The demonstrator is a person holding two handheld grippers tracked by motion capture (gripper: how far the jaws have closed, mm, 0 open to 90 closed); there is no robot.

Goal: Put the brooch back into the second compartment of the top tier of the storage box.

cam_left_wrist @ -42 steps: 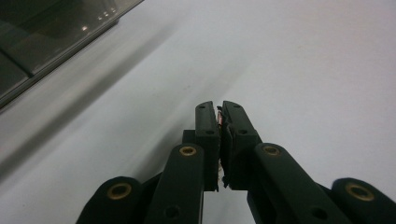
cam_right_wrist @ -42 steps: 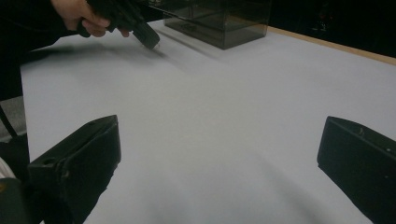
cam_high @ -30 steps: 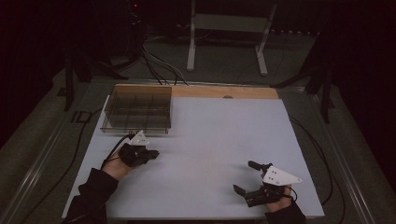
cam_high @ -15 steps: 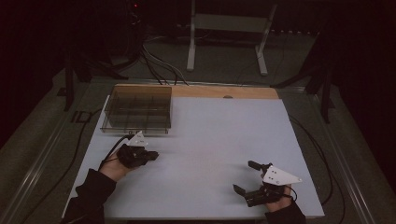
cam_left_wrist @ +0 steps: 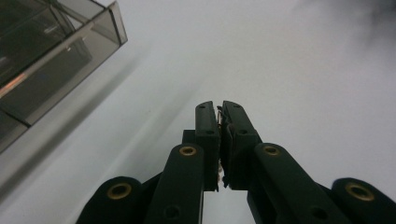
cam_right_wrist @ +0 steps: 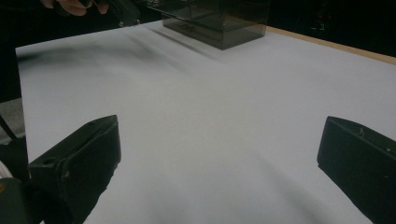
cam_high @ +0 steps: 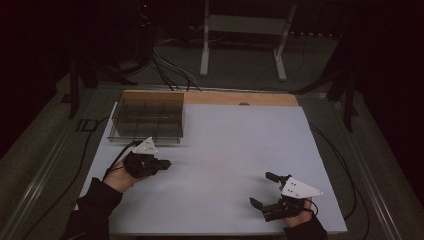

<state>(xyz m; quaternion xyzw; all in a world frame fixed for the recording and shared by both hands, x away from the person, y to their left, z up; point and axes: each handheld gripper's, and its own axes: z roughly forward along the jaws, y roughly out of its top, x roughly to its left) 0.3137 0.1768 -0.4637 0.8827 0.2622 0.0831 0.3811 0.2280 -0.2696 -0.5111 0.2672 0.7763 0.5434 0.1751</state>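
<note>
My left gripper (cam_high: 164, 163) rests low over the white table top (cam_high: 235, 145), just in front of a smoky transparent box (cam_high: 147, 117). In the left gripper view its gripper (cam_left_wrist: 220, 109) has both jaws pressed together, shut, with only a thin pale sliver at the seam that I cannot identify. My right gripper (cam_high: 260, 189) lies near the table's front right edge, open wide with nothing between its jaws. The right gripper view looks past that open gripper (cam_right_wrist: 219, 158) across bare white surface to the box (cam_right_wrist: 219, 21) and the other hand's gripper (cam_right_wrist: 125, 13).
The box (cam_left_wrist: 46, 56) has dividers inside and stands at the table's back left corner. A wooden strip (cam_high: 240, 98) runs along the far edge. Cables (cam_high: 170, 70) and a metal stand (cam_high: 240, 30) lie on the floor beyond. The room around is dark.
</note>
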